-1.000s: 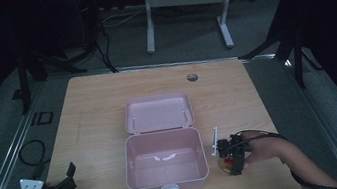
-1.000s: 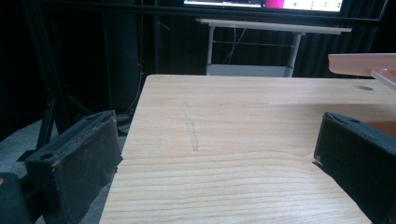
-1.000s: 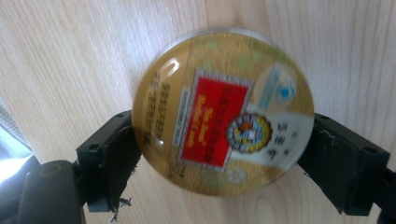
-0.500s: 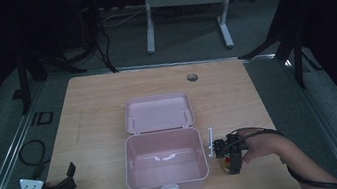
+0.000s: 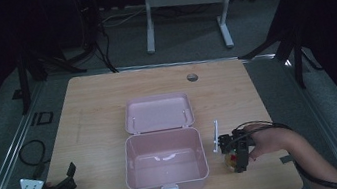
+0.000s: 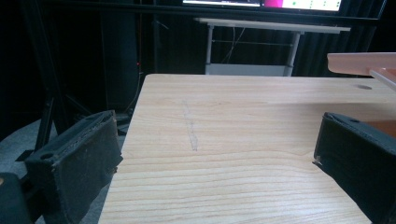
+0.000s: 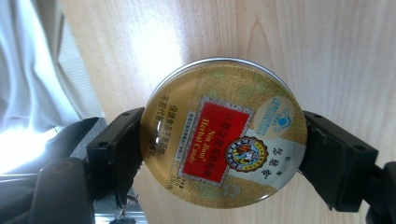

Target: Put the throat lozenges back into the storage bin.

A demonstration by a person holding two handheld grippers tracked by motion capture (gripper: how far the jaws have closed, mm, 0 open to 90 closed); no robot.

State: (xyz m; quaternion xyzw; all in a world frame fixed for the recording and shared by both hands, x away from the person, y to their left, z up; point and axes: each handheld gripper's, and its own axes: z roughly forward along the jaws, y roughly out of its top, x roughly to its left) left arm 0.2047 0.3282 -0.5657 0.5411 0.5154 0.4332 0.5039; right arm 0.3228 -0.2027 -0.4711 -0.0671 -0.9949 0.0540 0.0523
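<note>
- Your right tongs (image 5: 236,154) are clenched on the round candy tin (image 7: 223,132), one jaw on each side of its rim, with the bench (image 5: 98,110) just under it.
- Your left tongs (image 5: 61,186) sit released and idle at the near corner, well apart from the tin.
- The step in hand looks like the pick-up; the tin is gripped but seems barely off the bench.
- The open pink box (image 5: 165,163) lies just beside the right tongs.
- Next, you likely lift clear of its wall, carry the tin over the cavity, and let go low.
</note>
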